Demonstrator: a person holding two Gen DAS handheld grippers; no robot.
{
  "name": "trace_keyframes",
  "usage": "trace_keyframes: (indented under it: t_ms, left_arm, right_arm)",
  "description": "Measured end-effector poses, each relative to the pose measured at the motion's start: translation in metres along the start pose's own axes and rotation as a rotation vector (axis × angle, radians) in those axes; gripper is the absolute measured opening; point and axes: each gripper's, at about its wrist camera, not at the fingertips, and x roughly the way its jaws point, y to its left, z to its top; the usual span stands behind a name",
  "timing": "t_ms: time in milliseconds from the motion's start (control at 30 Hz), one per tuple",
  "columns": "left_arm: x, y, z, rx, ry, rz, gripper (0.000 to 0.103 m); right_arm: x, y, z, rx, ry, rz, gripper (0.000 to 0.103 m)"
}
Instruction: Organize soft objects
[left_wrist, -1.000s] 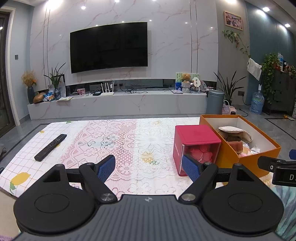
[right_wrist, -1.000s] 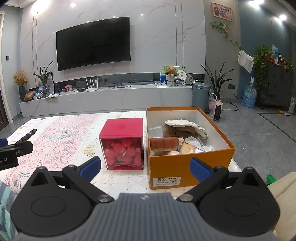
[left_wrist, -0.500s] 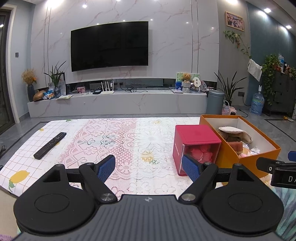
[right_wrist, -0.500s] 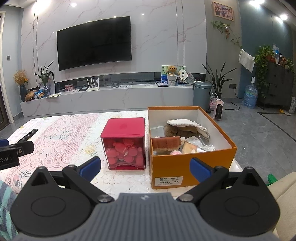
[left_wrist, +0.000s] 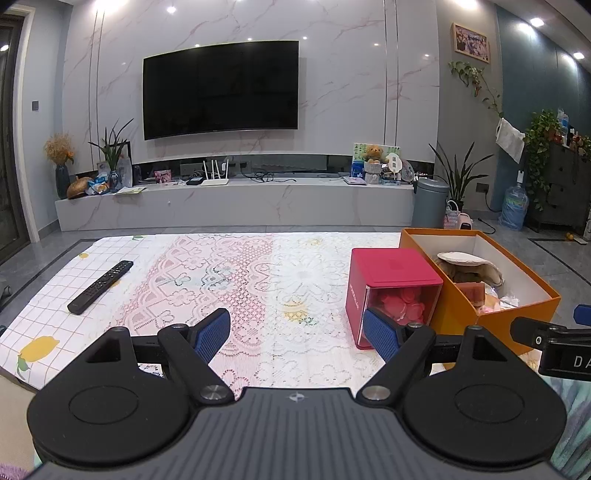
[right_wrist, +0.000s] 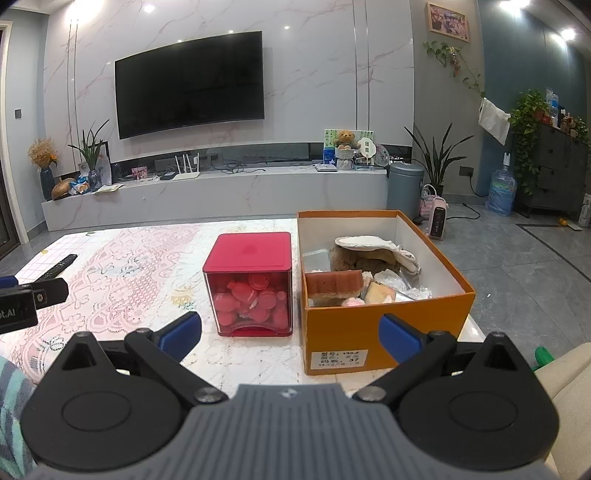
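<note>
An open orange box (right_wrist: 373, 332) stands on the table and holds soft things: a brown sponge (right_wrist: 334, 282), a brown plush with a white cloth (right_wrist: 364, 253), and small pale pieces. It also shows in the left wrist view (left_wrist: 458, 314). A red-lidded clear box (right_wrist: 253, 284) of pink round pieces stands to its left, also seen in the left wrist view (left_wrist: 391, 288). My right gripper (right_wrist: 290, 332) is open and empty, in front of both boxes. My left gripper (left_wrist: 295, 334) is open and empty over the lace tablecloth, left of the red box.
A black remote (left_wrist: 100, 281) lies at the table's left on the lace tablecloth (left_wrist: 221, 266). The right gripper's finger shows at the left view's right edge (left_wrist: 554, 345). A TV wall, low shelf and grey bin (right_wrist: 405, 184) stand far behind.
Both grippers have shifted very slightly; the boxes sit a touch differently in view. Both stay open and empty.
</note>
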Motion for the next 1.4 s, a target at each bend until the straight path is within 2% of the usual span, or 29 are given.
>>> trace_keyframes:
  t_ms: [1400]
  left_arm:
    - [-0.0015,-0.0012,-0.0002,-0.006,0.007,-0.002,0.096]
  right_arm:
    - [-0.0001,-0.0031,-0.0006,-0.007,0.006,0.01,0.1]
